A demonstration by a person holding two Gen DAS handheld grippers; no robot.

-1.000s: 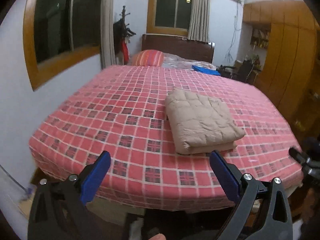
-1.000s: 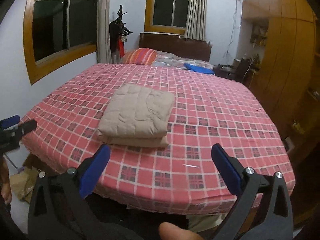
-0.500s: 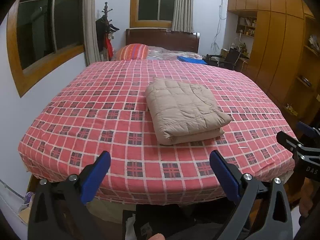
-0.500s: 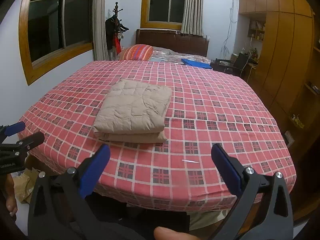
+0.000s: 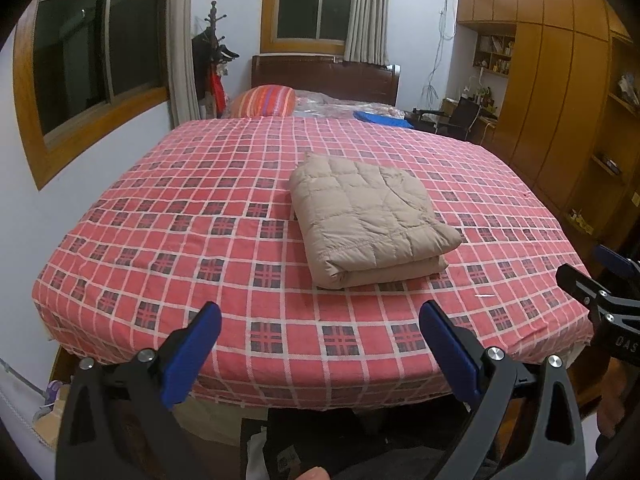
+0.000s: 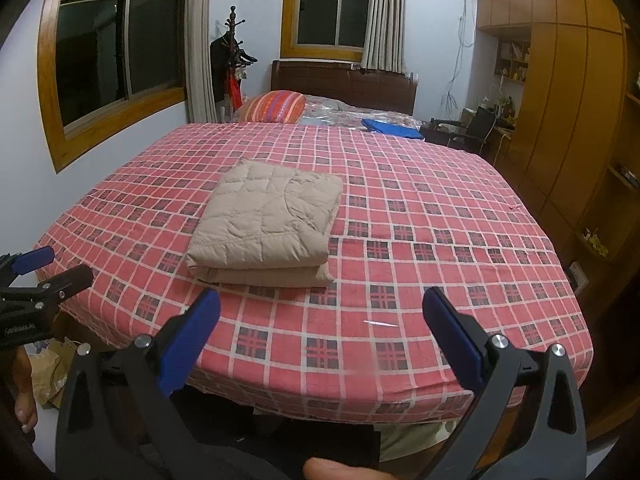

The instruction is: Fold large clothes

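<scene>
Folded tan quilted garment [image 5: 370, 220] on bed, both grippers clear of it.

Garment lies as a flat squared bundle, layers stacked, on the red checked bedspread [image 5: 192, 216], toward the foot end and well short of the striped pillow [image 5: 264, 101] at the headboard. Blue item [image 5: 382, 119] lies beyond the garment, near the pillow end. Left gripper [image 5: 318, 332]: blue-padded fingers [image 5: 192, 356] spread wide, nothing between them, held off the foot edge of the bed, apart from the garment. Right gripper [image 6: 320, 322]: fingers [image 6: 188, 346] likewise spread and empty, same side of the bed. Each gripper shows at the edge of the other's view. Wooden wardrobe [image 5: 560, 120] stands beside the bed.
</scene>
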